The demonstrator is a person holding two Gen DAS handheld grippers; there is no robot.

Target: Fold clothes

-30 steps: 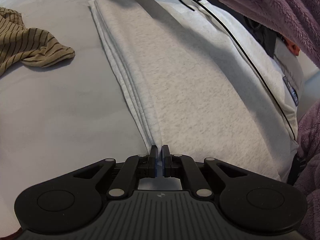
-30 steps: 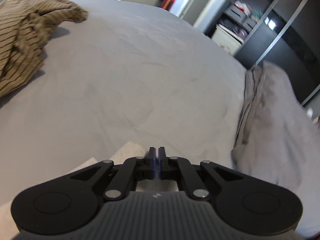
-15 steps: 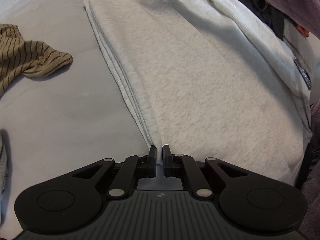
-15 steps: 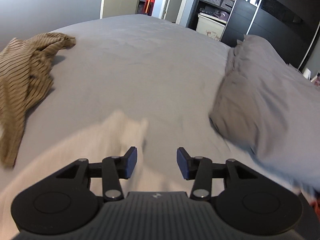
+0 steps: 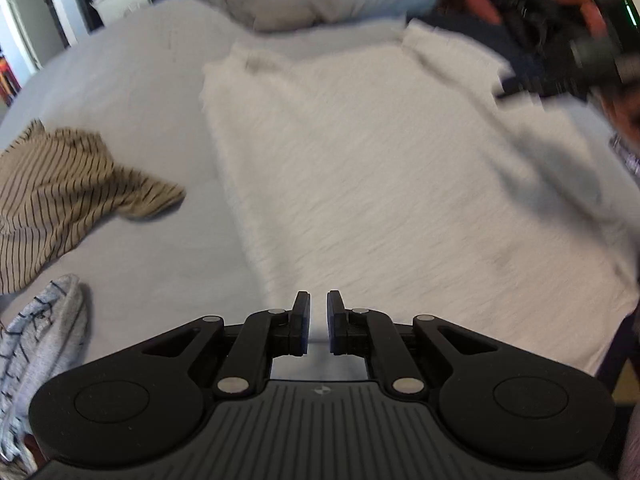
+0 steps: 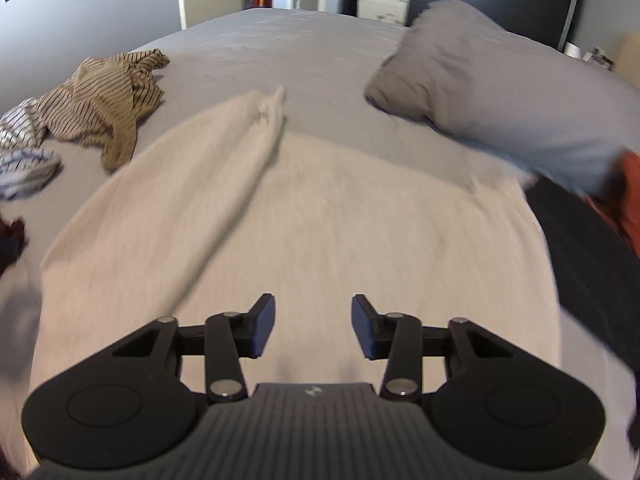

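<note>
A light heather-grey garment (image 5: 380,180) lies flat on the bed, one sleeve (image 6: 224,184) folded in along its left side. My left gripper (image 5: 318,320) hovers over the garment's near left corner, nearly shut, with a thin slit between the pads and no cloth visibly in it. My right gripper (image 6: 313,326) hangs over the garment's (image 6: 340,232) middle. Its jaws stand apart and are closing, with nothing between them. The top right of the left wrist view is motion-blurred.
On the grey bed sheet (image 6: 300,48), a tan striped shirt (image 6: 104,96) lies at the left. A white striped garment (image 6: 20,148) is beside it. A grey pillow (image 6: 500,80) is at the far right, dark and orange clothing (image 6: 592,248) below it.
My right gripper opened, let go of the garment's far end and swung back over its middle. My left gripper rose and tilted up from the near corner, and its slit widened slightly.
</note>
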